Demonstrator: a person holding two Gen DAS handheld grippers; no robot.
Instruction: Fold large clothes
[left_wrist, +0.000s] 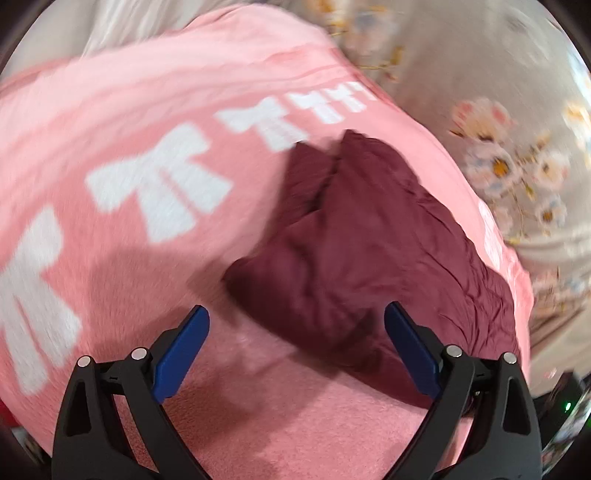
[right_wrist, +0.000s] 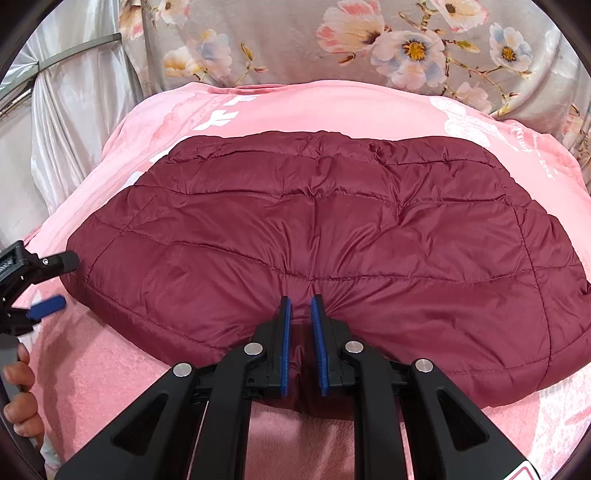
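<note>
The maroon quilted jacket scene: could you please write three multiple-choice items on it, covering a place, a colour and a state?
1. What does the maroon quilted puffer jacket lie on?
A. a pink fleece blanket with white bows
B. a bare wooden floor
C. a metal rack

2. What colour are the gripper pads?
A. red
B. blue
C. green

3. How do the grippers stand?
A. both open
B. both shut on the jacket
C. right pinching the jacket, left open

Key: 1 A, the pink fleece blanket shows all around it. 2 B, the pads are blue. 3 C, the right gripper bunches fabric; the left gripper gapes empty.
</note>
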